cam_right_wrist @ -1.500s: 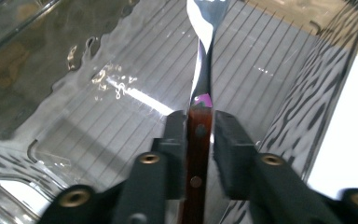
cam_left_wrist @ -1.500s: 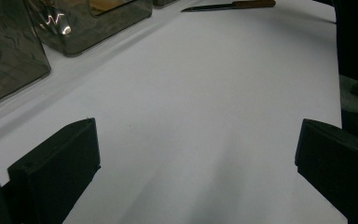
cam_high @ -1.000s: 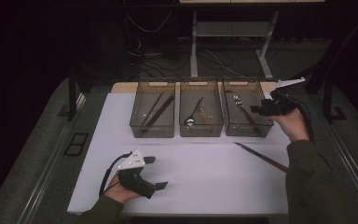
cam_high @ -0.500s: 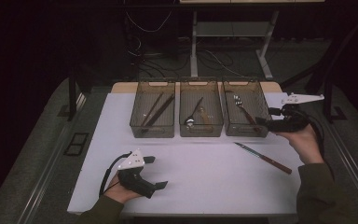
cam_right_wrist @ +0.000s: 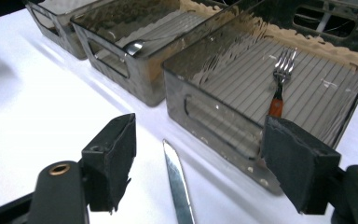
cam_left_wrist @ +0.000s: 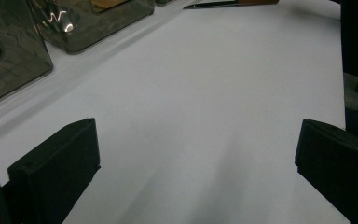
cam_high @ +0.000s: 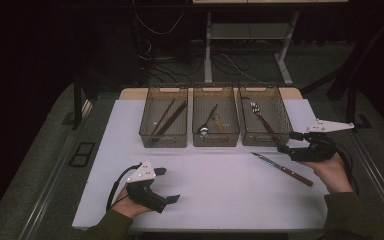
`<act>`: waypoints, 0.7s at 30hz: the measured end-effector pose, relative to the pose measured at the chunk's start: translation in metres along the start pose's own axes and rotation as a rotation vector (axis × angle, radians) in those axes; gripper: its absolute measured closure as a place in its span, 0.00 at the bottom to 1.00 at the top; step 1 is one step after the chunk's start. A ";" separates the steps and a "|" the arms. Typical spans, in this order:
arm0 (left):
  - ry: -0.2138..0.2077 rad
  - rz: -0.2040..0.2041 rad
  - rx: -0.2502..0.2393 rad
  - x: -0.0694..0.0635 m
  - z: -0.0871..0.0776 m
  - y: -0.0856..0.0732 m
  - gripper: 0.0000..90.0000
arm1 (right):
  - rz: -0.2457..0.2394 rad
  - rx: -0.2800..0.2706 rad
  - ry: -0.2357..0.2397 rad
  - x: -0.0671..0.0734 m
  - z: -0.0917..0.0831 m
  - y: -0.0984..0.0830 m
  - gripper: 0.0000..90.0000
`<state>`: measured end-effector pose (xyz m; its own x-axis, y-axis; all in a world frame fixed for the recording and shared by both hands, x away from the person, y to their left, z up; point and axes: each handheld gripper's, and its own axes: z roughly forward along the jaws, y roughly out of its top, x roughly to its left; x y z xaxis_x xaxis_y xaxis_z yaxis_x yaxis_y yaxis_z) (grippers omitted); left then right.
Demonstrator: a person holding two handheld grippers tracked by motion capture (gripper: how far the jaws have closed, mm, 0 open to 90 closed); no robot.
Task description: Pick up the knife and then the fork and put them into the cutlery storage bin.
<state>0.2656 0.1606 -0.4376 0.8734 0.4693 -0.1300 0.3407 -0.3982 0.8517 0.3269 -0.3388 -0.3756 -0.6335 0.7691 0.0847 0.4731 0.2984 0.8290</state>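
A knife [cam_high: 282,168] with a brown handle lies on the white mat [cam_high: 210,195], just in front of the right bin [cam_high: 263,121], which holds a fork [cam_right_wrist: 279,77]. My right gripper [cam_high: 284,142] hovers low over the blade tip [cam_right_wrist: 177,186]. Its jaws have just been opening and stand open, with the blade lying between and below them, untouched. My left gripper [cam_high: 168,185] rests on the near left of the mat, open with nothing between its pads [cam_left_wrist: 56,172].
Three smoky plastic bins stand in a row at the mat's far side. The left bin [cam_high: 163,123] holds chopsticks and the middle bin [cam_high: 215,122] holds a spoon [cam_right_wrist: 133,46]. The table's edges lie close beyond the mat on both sides.
My right gripper came back from above the right bin toward the near side and sank to the knife's tip, its jaws wider. The left gripper stayed put.
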 end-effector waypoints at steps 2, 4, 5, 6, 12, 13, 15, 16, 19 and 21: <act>0.000 -0.001 -0.003 0.000 0.000 0.000 0.00 | 0.002 0.003 0.004 0.001 -0.002 -0.004 0.30; 0.000 -0.003 -0.006 0.000 -0.001 0.000 0.00 | -0.001 0.009 0.000 0.001 -0.004 -0.007 0.30; -0.001 -0.003 -0.006 0.000 -0.001 0.000 0.00 | 0.005 0.011 0.003 0.001 -0.004 -0.009 0.30; -0.001 -0.003 -0.006 0.000 -0.001 0.000 0.00 | 0.006 0.017 0.001 0.001 -0.005 -0.011 0.30; -0.003 -0.002 -0.001 -0.001 0.000 0.000 0.00 | -0.004 0.069 -0.016 0.001 -0.009 -0.020 0.33; -0.003 -0.001 -0.001 -0.001 0.000 0.000 0.00 | -0.007 0.078 -0.018 0.001 -0.009 -0.021 0.34; -0.004 -0.001 0.000 -0.001 0.000 0.000 0.00 | -0.018 0.106 -0.028 0.000 -0.010 -0.022 0.36; -0.004 0.000 0.001 -0.001 0.000 0.000 0.00 | -0.020 0.120 -0.028 0.000 -0.010 -0.022 0.37; -0.006 -0.002 -0.001 0.000 0.000 0.000 0.00 | -0.041 0.188 -0.035 -0.001 -0.007 -0.023 0.42; -0.007 -0.001 0.000 0.000 0.000 0.000 0.00 | -0.071 0.237 -0.054 -0.001 -0.005 -0.024 0.46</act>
<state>0.2655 0.1601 -0.4378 0.8754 0.4644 -0.1344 0.3416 -0.3974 0.8517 0.3131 -0.3495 -0.3935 -0.6397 0.7686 -0.0041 0.5630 0.4721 0.6784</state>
